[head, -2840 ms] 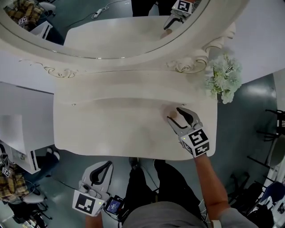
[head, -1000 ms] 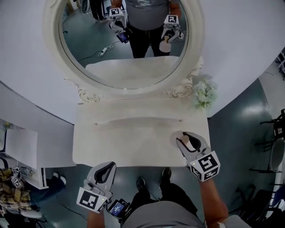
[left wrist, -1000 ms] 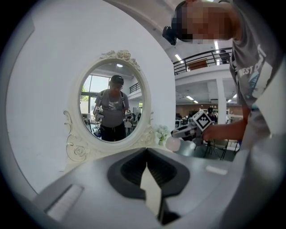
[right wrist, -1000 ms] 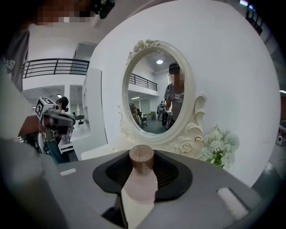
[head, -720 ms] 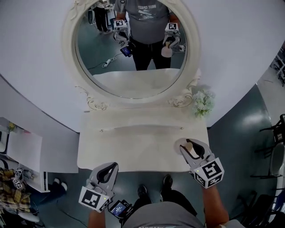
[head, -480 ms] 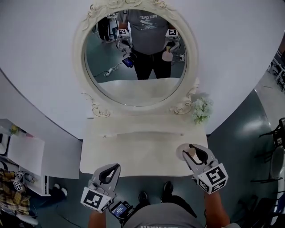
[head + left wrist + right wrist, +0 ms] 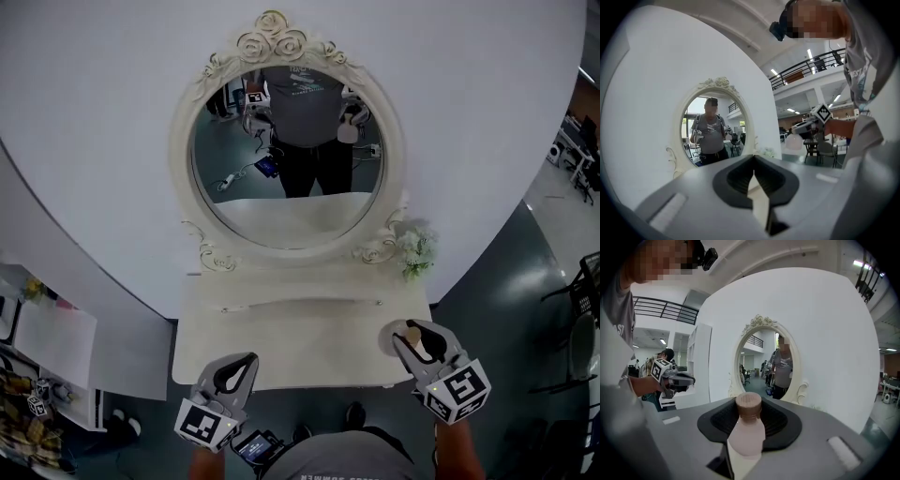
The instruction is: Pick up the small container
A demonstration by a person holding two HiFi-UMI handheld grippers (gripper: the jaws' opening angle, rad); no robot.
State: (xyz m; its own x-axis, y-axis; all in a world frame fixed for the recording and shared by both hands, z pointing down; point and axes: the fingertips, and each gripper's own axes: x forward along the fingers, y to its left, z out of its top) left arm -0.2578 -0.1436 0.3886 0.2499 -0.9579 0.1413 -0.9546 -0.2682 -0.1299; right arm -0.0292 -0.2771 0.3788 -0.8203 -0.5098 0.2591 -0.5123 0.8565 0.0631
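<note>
The small container (image 7: 747,427) is a pale pink bottle with a brown cap, upright between the jaws of my right gripper (image 7: 745,446), which is shut on it. In the head view, the right gripper (image 7: 419,339) holds the container (image 7: 411,333) over the front right corner of the white vanity table (image 7: 300,342). My left gripper (image 7: 234,370) hangs in front of the table's front left edge. In the left gripper view, its jaws meet with nothing between them (image 7: 753,176).
A round mirror (image 7: 286,155) in an ornate white frame stands at the back of the table and reflects the person and both grippers. A bunch of pale flowers (image 7: 413,251) sits at the table's back right. White furniture (image 7: 52,342) stands to the left.
The right gripper has come off the tabletop with the container and moved back toward the front right corner. The head view has pulled back, showing the whole mirror.
</note>
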